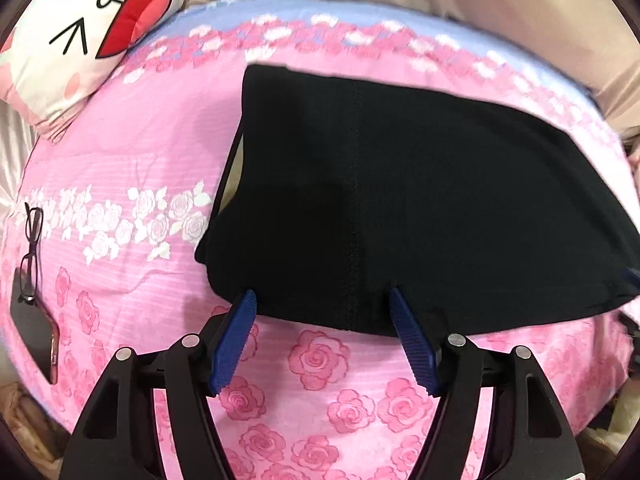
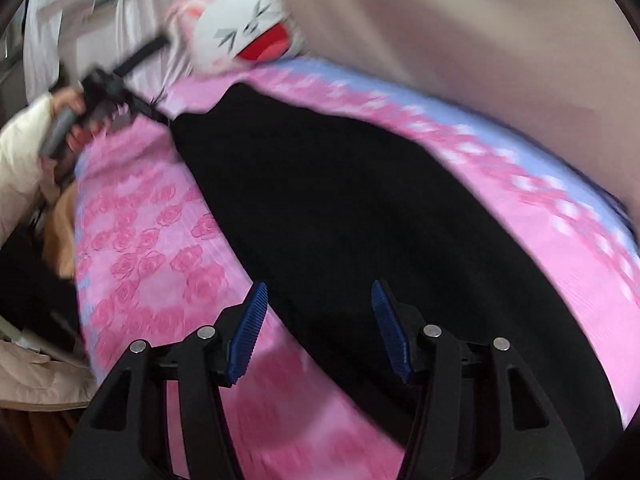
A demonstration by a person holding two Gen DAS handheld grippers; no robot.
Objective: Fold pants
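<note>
Black pants (image 1: 400, 200) flat on pink bedspread (image 1: 132, 160), both grippers' jaws apart, holding nothing.
Left wrist: left gripper (image 1: 322, 300) at near hem; pants' right end cut off. Right wrist: blurred; right gripper (image 2: 318, 292) over pants, far end indistinct.

The pants (image 1: 400, 200) are a matt black knit cloth, smooth, with a fine stitched seam running down the middle. Under them the bedspread (image 1: 140, 140) is a woven pink cloth, faintly ribbed, with rose patterns that look slightly raised. At 11 o'clock in the left wrist view the cushion (image 1: 72, 32) is smooth printed fabric. At 9 o'clock lie glasses (image 1: 32, 256) with thin glossy frames, partly over a phone (image 1: 36, 336) with a dark, shiny surface. The left gripper (image 1: 322, 300) has matt black plastic arms, ridged blue pads (image 1: 236, 336) and bright metal pins. The right gripper (image 2: 318, 296) looks the same. The curtain (image 1: 520, 8) behind is beige cloth with a soft sheen.
</note>
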